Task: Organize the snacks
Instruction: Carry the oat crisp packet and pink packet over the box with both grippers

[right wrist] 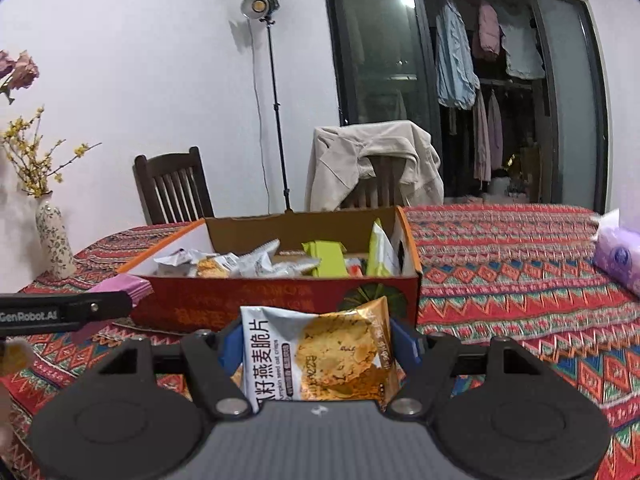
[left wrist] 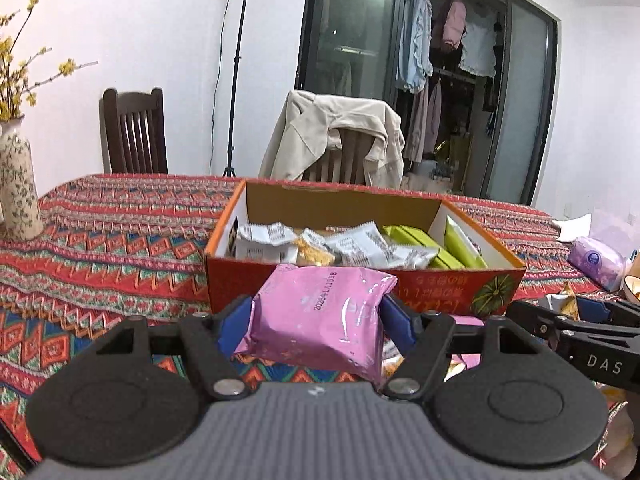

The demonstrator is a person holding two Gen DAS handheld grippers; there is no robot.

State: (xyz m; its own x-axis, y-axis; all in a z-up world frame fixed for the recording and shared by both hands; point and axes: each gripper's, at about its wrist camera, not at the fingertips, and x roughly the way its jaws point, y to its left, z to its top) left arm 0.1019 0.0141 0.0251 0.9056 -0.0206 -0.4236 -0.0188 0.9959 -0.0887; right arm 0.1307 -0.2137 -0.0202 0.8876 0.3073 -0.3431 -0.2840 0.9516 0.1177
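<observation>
While the orange cardboard box [left wrist: 360, 276] already holds grey-white and green packets, two snacks are not yet in: the left gripper [left wrist: 316, 320] clamps a pink packet [left wrist: 320, 316] just before the box's near wall, and the right gripper [right wrist: 318, 344] grips an oat-crisp packet [right wrist: 320, 352] there too. That wall must be cleared. A floral vase [left wrist: 18, 184] stands well left of the box.

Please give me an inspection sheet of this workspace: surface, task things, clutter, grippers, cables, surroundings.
Surface: table under patterned cloth.
Job's things: open box holds white and green packets; pink packet and oat crisp packet held in front of it.
Clutter: vase, tissue pack.
Grippers: left gripper shut on pink packet; right gripper shut on oat crisp packet.
Cables: one hangs by the lamp stand.
Surroundings: two chairs, jacket over one, wardrobe.
</observation>
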